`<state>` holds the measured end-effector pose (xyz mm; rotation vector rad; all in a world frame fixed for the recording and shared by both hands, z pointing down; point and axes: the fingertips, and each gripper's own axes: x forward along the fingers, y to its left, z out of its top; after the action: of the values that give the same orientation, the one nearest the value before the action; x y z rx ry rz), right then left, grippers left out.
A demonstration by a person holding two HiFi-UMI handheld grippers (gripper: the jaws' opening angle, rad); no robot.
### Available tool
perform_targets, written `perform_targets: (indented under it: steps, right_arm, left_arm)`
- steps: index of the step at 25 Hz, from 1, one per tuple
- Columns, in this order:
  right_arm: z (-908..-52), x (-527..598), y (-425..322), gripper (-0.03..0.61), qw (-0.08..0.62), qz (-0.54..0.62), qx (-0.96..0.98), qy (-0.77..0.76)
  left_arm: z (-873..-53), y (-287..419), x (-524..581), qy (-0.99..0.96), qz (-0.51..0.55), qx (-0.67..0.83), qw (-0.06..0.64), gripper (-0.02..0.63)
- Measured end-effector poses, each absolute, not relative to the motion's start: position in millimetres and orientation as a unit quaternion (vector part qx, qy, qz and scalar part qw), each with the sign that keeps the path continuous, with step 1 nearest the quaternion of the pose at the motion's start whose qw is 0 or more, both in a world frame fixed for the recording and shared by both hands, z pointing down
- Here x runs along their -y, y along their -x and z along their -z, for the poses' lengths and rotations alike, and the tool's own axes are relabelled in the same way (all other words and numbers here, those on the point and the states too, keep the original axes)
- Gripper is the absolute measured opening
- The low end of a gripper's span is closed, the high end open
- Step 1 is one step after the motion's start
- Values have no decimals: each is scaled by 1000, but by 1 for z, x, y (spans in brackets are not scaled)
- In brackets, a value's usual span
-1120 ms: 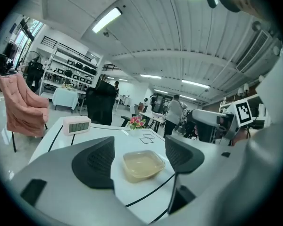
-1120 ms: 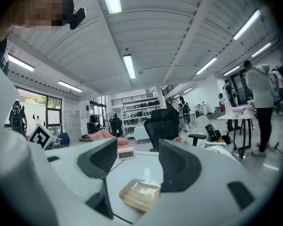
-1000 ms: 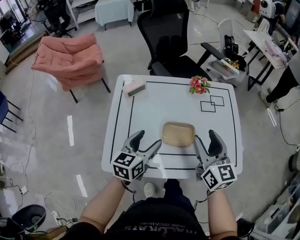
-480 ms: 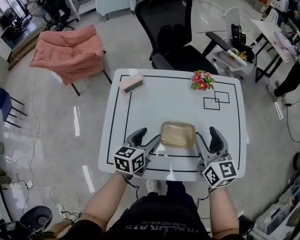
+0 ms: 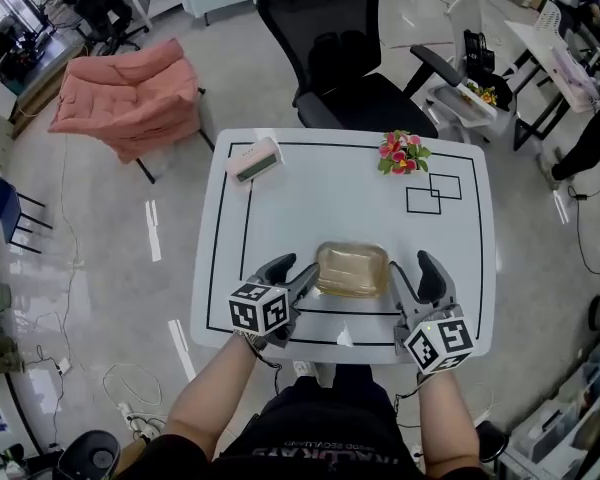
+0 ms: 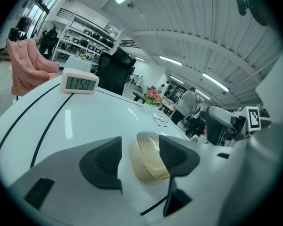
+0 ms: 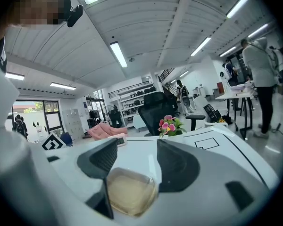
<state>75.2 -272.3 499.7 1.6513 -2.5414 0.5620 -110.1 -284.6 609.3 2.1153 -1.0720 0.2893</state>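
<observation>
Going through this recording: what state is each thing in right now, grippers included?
Container: flat on the table, not lifted.
Left gripper: jaws apart, gripping nothing, at the container's left edge.
Right gripper: jaws apart, gripping nothing, at the container's right side.
Digital clock: standing, display on.
Flowers: upright near the table's far edge.

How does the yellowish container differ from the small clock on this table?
The container is translucent and lies flat; the clock is opaque and stands upright. The container sits between the left hand-held gripper and the right hand-held gripper; the clock stands at the far left corner. Both rest on the white table.
</observation>
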Motion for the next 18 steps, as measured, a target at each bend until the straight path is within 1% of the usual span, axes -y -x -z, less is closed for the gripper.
perform_targets:
  steps: [8, 18]
  right_arm:
    - [-516, 276, -77, 261, 37, -203, 820, -534]
    - [-522, 284, -73, 261, 37, -213, 818, -533]
  left_arm:
    - [-630, 103, 289, -809, -114, 399, 417, 226]
    - [-639, 98, 289, -797, -94, 363, 474, 177]
